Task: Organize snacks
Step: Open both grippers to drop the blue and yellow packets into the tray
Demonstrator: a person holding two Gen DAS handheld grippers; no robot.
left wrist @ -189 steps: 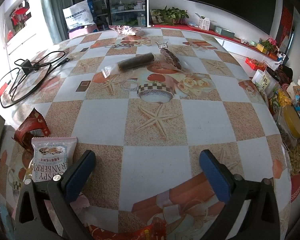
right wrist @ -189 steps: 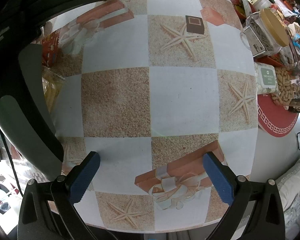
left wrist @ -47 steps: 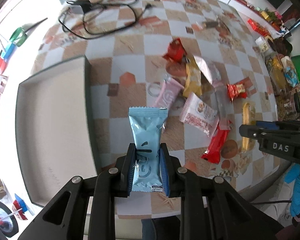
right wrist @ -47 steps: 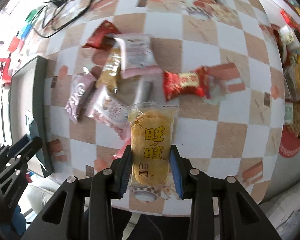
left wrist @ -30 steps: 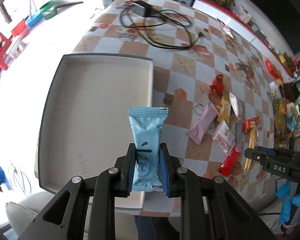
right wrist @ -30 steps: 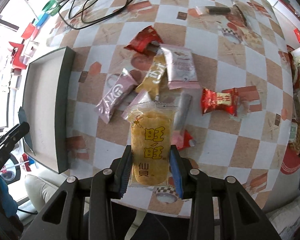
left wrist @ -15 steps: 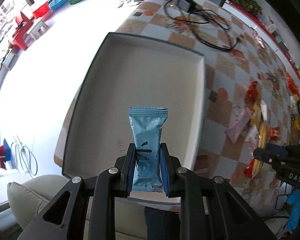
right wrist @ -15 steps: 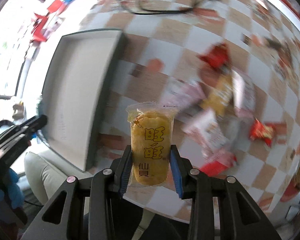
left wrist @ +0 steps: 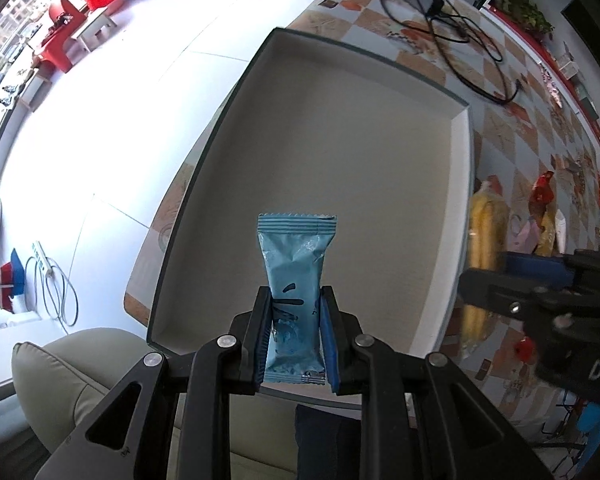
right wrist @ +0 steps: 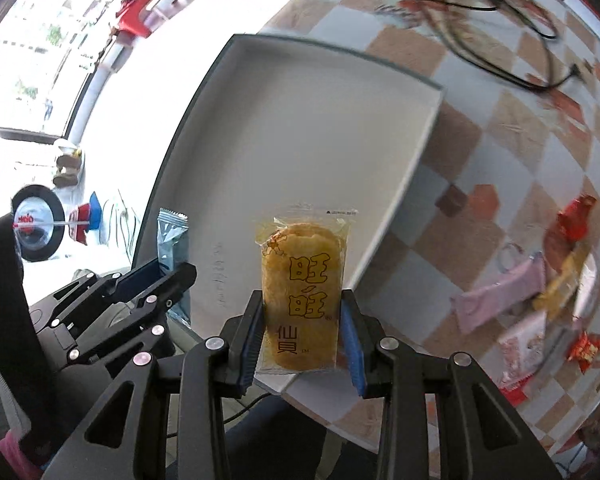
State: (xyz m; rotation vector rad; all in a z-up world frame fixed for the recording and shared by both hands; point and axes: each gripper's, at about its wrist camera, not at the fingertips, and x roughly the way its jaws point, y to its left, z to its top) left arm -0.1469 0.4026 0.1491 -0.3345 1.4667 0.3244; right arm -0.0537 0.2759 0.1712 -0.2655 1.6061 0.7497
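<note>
A: What is the left gripper (left wrist: 296, 336) doing?

B: Its jaws are clamping a blue snack packet (left wrist: 296, 276), hanging over the near part of the white tray (left wrist: 462, 168), which is showing nothing inside.

A: And the right gripper (right wrist: 302, 344)?

B: It is squeezing a yellow rice cracker pack (right wrist: 302, 296) above the tray's near right edge.

A: So how far along are we?

B: Barely started, I'd say. Nothing is lying in the tray yet, and a pile of loose snacks (right wrist: 540, 296) is waiting on the checkered table (right wrist: 500, 128), to the right.
</note>
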